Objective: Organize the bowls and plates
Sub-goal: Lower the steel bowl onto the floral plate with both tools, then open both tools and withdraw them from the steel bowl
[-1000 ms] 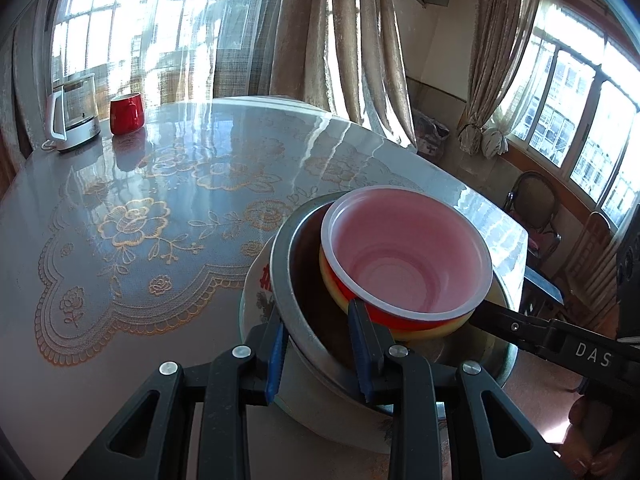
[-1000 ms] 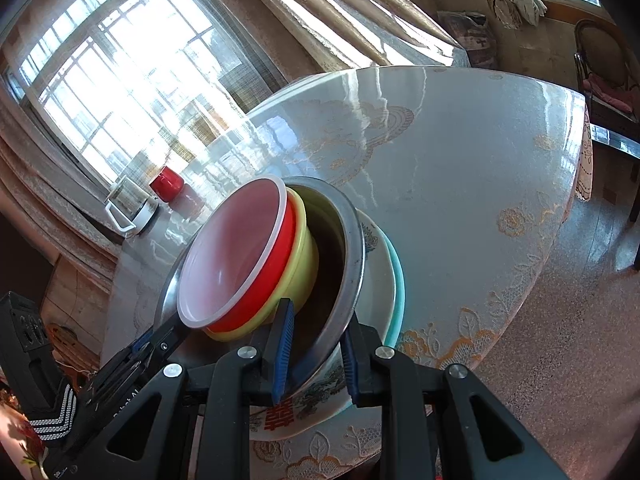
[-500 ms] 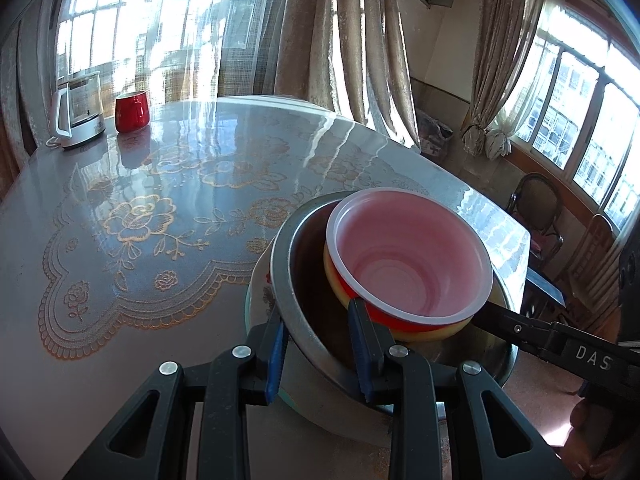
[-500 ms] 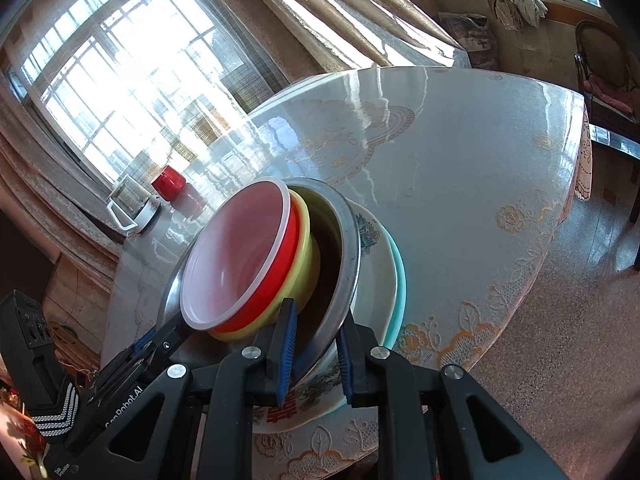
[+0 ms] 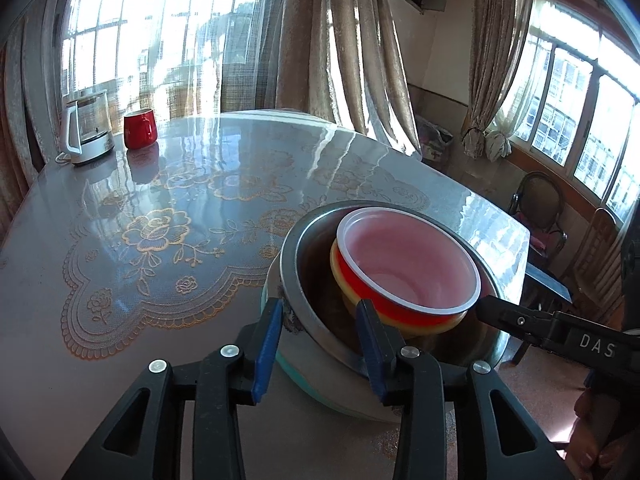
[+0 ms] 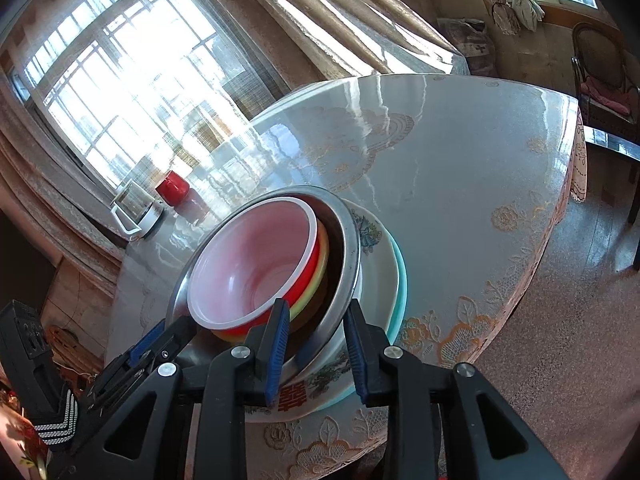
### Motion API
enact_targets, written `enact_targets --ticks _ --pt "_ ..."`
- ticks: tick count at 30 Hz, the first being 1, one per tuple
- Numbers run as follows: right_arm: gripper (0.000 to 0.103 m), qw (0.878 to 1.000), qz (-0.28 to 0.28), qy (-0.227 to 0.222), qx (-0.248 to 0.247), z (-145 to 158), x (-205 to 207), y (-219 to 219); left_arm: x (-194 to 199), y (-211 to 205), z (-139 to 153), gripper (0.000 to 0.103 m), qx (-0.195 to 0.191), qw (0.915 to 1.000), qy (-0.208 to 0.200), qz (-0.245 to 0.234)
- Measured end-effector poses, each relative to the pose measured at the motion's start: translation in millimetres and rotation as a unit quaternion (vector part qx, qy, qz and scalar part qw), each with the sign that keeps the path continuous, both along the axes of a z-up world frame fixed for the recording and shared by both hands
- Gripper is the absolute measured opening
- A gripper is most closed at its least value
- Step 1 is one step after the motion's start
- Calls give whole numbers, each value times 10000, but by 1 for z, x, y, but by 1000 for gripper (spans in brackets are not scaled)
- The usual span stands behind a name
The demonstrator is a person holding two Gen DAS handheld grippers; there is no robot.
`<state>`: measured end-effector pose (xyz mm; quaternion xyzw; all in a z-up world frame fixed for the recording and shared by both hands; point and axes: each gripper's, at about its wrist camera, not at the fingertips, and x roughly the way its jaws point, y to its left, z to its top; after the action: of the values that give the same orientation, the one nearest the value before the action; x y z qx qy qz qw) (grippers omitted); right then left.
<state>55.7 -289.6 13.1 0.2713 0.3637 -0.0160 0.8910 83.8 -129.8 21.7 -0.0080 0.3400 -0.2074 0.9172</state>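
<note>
my left gripper (image 5: 320, 320) has its blue pads spread, one on each side of the near rim of the steel bowl (image 5: 298, 284); i see a gap at each pad, so it is not pinching. my right gripper (image 6: 314, 322) does the same from the opposite side: jaws apart, left pad inside the steel rim, right pad outside it, over the plates.

between the two grippers sits the whole stack, at the table's near edge. a red bowl with a white rim (image 5: 408, 264) nests in a yellow bowl (image 5: 340, 276), and both lie inside the steel bowl, tilted against its wall rather than centred. under the steel bowl is a white plate with a floral print and a red character (image 6: 376, 264), and below that a teal plate (image 6: 401, 276) whose edge shows just beyond my right pad.

further ahead of the left gripper the table (image 5: 180, 208) spreads out, with a lace-patterned cloth under a glossy cover. at its far left corner stand a red mug (image 5: 139, 129) and, just beside it, a glass kettle with a white handle (image 5: 88, 126). curtains (image 5: 336, 40) hang behind them.
</note>
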Motion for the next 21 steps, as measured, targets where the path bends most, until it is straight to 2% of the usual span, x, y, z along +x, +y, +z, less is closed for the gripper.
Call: enact_targets --ticks 7,19,21 --pt "28 9999 63 15 -92 -1 -3 7 -5 8 2 40 -29 10000 15 47" --pt "30 9994 135 -153 -276 2 -17 19 -22 22 2 61 1 9998 18 183" --pt "33 9990 154 -214 -371 2 -21 22 -25 25 1 70 36 9997 26 244"
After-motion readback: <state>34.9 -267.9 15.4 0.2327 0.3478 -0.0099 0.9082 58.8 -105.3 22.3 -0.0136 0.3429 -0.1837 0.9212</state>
